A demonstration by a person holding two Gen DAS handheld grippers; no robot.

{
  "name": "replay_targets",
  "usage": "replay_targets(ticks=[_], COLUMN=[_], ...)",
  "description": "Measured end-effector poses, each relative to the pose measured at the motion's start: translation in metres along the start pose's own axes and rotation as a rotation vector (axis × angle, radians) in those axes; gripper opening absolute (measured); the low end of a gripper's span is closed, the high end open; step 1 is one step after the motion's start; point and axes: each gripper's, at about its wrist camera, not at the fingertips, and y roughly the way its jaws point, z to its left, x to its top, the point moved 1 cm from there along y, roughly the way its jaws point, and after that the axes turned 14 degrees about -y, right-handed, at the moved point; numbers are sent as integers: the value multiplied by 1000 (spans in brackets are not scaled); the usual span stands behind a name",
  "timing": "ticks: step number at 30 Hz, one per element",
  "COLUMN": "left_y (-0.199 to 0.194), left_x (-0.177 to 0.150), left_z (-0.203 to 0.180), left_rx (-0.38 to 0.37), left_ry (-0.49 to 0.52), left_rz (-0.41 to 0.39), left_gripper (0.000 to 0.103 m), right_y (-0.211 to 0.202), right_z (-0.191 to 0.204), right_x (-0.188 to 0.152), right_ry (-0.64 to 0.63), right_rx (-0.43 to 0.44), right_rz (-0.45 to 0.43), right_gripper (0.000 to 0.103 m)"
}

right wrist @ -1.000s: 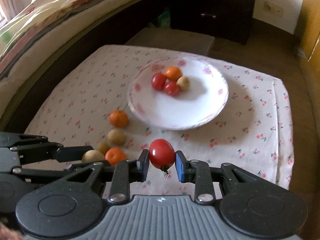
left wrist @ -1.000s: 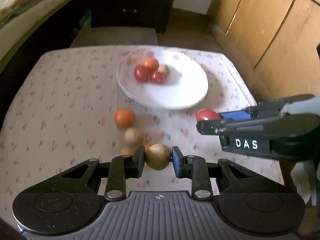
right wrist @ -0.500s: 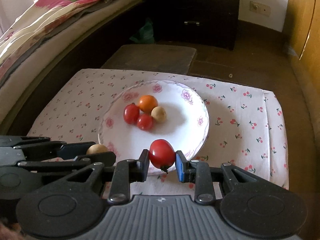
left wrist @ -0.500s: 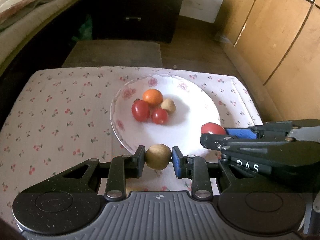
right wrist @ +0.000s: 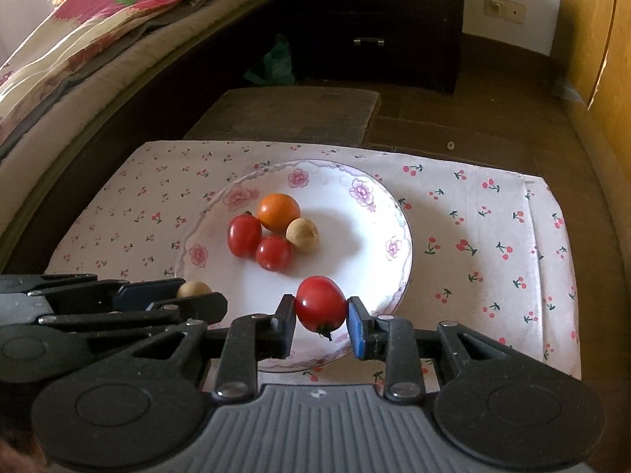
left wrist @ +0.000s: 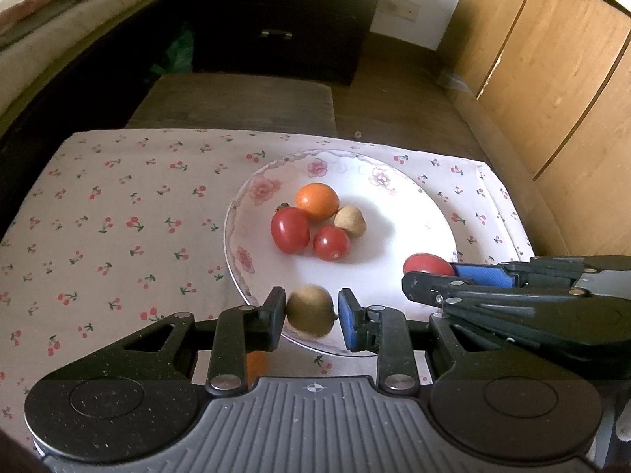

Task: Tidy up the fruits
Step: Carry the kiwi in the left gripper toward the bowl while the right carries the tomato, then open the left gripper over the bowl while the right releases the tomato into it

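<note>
- Fingers of my left gripper clamp a brown round fruit, which hangs over the near rim of the white floral plate.
- Beside it, my right gripper pinches a red tomato, stem end down, above the plate's near right part.
- From the right wrist view, the left gripper's fingers come in from the left, and the brown fruit shows at their tips.
- On the plate, four fruits sit bunched together left of centre: an orange at the back, a large tomato to its left, a small tomato in front, and a tan round fruit to the right.
- Under the plate lies a cherry-print cloth that covers the desk.
- Beyond the desk stand a dark drawer chest and, on the left, a bed.
</note>
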Motion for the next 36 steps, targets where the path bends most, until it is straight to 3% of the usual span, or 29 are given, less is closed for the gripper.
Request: replay_targets(ticks=[14, 31, 36], left_y=[-14, -49, -56], left_x=[2, -15, -25], left_z=[3, 30, 40], left_rx=[-19, -13, -18], left_ry=[-6, -9, -19], left_rz=[-23, -29, 3], left_gripper=[44, 49, 50], right_y=[-15, -40, -45], right_z=[3, 45, 59], right_x=[1, -17, -26], right_ry=[17, -39, -60], right_rx=[0, 39, 60], right_rz=[-32, -24, -15], right_gripper=[31, 33, 33])
